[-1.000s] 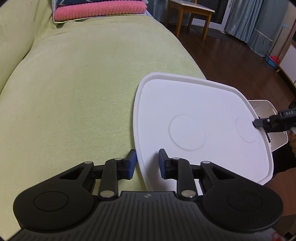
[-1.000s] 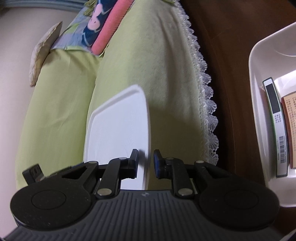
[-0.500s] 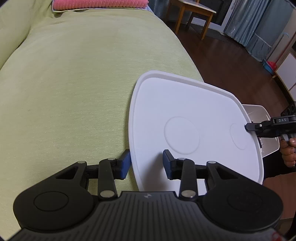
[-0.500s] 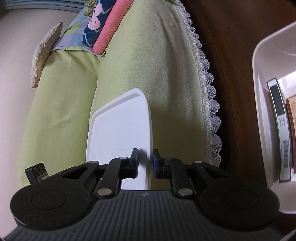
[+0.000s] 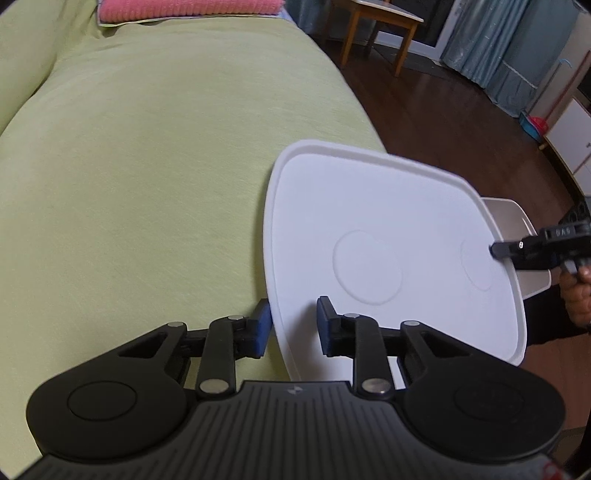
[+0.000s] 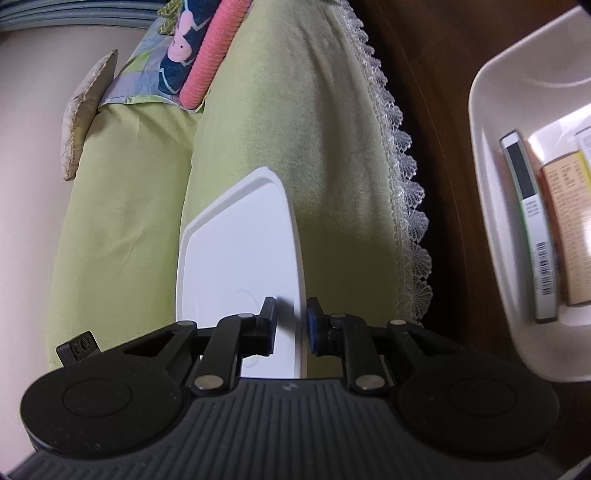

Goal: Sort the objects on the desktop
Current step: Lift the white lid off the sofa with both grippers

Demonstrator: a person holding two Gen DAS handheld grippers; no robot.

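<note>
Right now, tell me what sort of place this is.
Probably a home living room: a sofa under a green cover, a dark wooden floor, a small wooden table and curtains.

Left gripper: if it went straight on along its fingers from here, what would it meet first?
The white lid. The left gripper is open, with the lid's near edge already between its fingers, so the rim would slide deeper into the gap. Depth is unclear, but nothing else lies nearer.
</note>
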